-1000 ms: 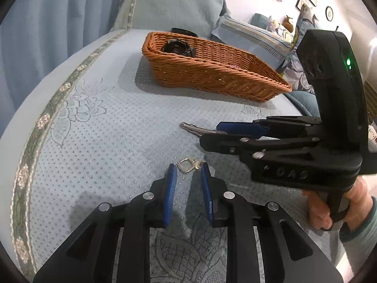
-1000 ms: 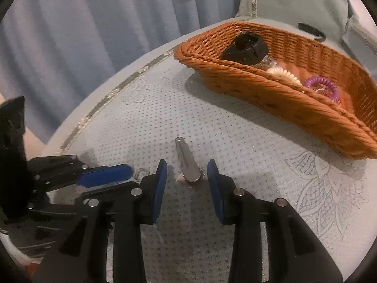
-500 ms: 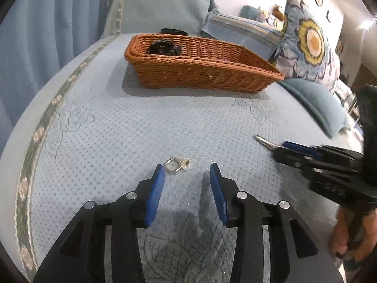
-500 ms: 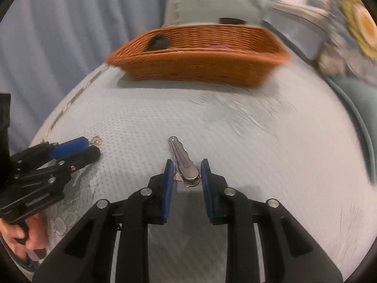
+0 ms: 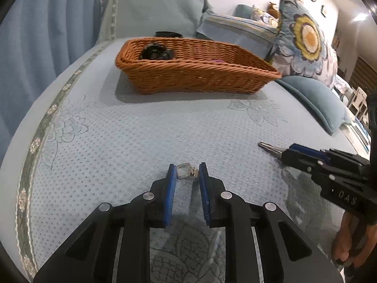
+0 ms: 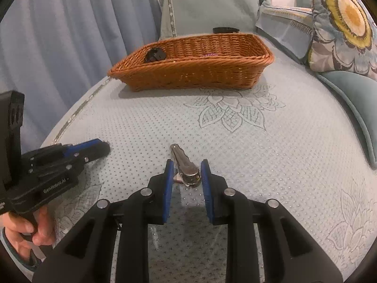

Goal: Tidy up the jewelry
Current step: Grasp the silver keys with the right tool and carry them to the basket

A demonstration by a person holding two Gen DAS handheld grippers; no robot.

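A small silver ring with a clasp (image 5: pixel 185 173) lies on the light blue bedspread between the tips of my left gripper (image 5: pixel 187 172), which is open around it. A silver hair clip (image 6: pixel 185 165) lies on the spread between the tips of my right gripper (image 6: pixel 186 169), which is open around its near end. The clip's tip also shows in the left wrist view (image 5: pixel 267 146) ahead of the right gripper's fingers (image 5: pixel 306 152). A brown wicker basket (image 5: pixel 195 77) stands farther back and holds a black item (image 5: pixel 154 52) and a purple hair tie (image 6: pixel 210 54).
The bedspread's patterned border (image 5: pixel 42 127) runs along the left edge, with blue curtains beyond. A flowered pillow (image 6: pixel 344 23) and a blue cushion (image 5: pixel 315 99) lie at the right. A black object (image 6: pixel 225 30) sits behind the basket.
My left gripper has moved forward so the ring now lies between its tips. My right gripper has opened a little around the hair clip and turned to face the basket.
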